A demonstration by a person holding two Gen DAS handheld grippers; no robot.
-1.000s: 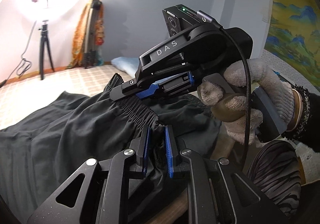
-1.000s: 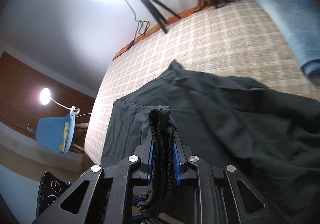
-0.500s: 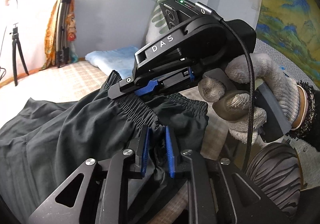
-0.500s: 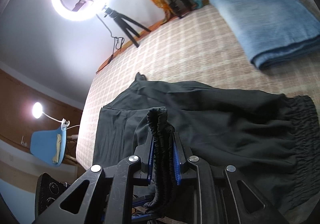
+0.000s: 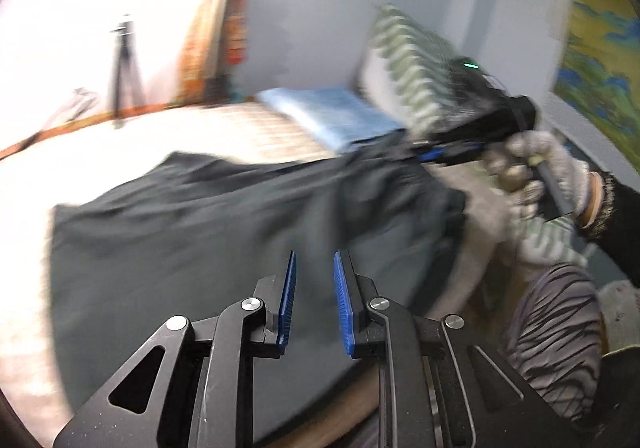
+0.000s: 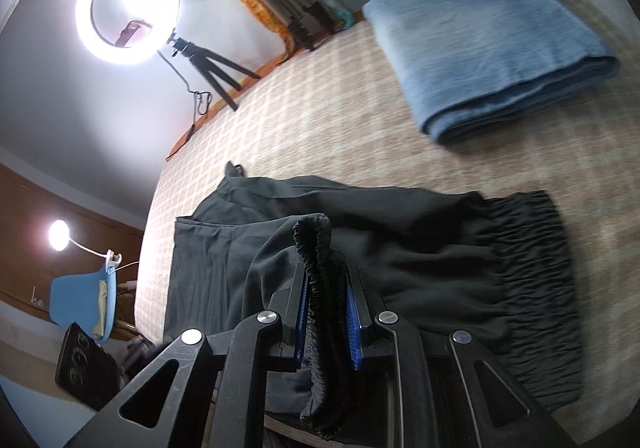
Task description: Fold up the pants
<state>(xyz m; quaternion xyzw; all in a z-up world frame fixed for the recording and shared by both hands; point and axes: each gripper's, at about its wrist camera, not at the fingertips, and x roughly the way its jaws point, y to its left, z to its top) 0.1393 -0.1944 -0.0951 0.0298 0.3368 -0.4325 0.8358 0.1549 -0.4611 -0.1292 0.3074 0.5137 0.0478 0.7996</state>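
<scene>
Black pants [image 5: 200, 228] lie spread on the checked bed cover [image 6: 320, 107]. In the blurred left wrist view my left gripper [image 5: 314, 304] hovers over them, its blue pads apart and only flat cloth showing behind the gap. My right gripper [image 6: 326, 312] is shut on a bunched stretch of the elastic waistband [image 6: 320, 248], which stands up between its pads. The rest of the waistband [image 6: 536, 268] lies flat to the right. From the left wrist view the right gripper [image 5: 440, 155] is at the pants' far right corner, held by a gloved hand [image 5: 540, 167].
A folded blue blanket [image 6: 492, 59] lies on the bed beyond the pants. A green striped pillow [image 5: 412, 67] leans on the wall. A ring light on a tripod [image 6: 128, 7] stands at the far edge. A blue chair [image 6: 80, 296] is beside the bed. A person's striped knee [image 5: 560, 340] is near right.
The left gripper has let go of the waistband it pinched and drawn back from it. The right gripper carried its part of the waistband away to the right. The pants now lie flatter.
</scene>
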